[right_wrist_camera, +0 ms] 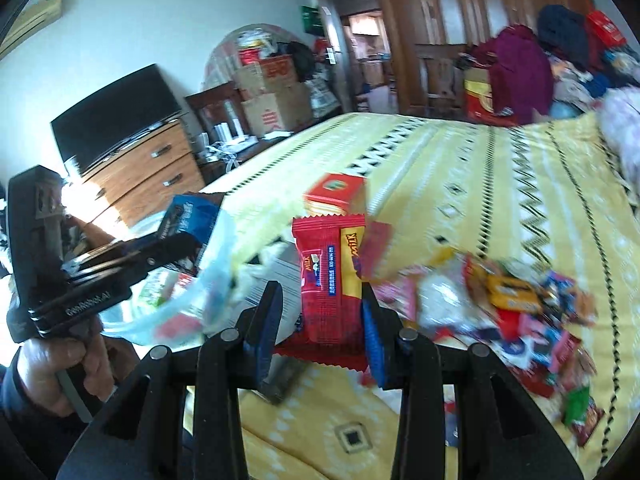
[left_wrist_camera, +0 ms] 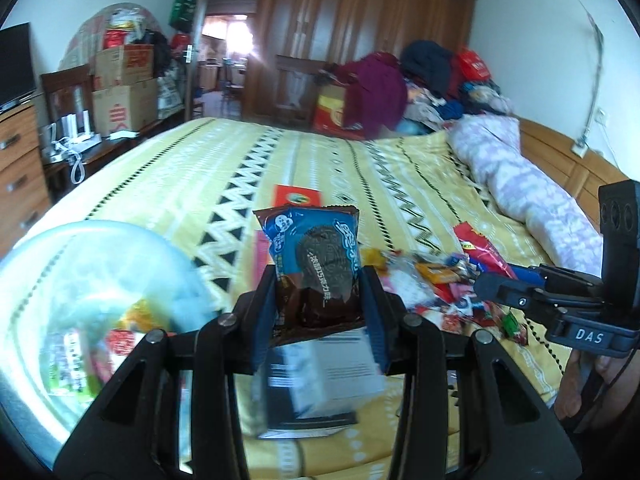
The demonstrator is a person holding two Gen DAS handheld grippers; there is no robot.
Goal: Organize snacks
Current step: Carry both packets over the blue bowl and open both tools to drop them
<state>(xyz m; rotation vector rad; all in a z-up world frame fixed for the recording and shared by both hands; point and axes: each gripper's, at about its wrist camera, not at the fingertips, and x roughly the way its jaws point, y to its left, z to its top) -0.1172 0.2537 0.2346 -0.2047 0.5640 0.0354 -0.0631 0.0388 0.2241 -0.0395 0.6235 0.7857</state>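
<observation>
Gripping cookie pack (left_wrist_camera: 318, 268) — red wafer (right_wrist_camera: 330, 276) opposite

Heap of small bright snack wrappers (right_wrist_camera: 516, 304) motion-blurred, labels unreadable, translucent pale-blue plastic bag (left_wrist_camera: 80, 280) smeared, cut off at left edge, contents indistinct

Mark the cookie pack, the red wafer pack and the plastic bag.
cookie pack (left_wrist_camera: 316, 256), left wrist view, on its printed front.
red wafer pack (right_wrist_camera: 330, 280), right wrist view, on its front.
plastic bag (left_wrist_camera: 80, 280), left wrist view, on its clear side.

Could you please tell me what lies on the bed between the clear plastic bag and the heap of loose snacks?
A white printed box lies there, below the left gripper; the left wrist view shows it, though blurred.
</observation>
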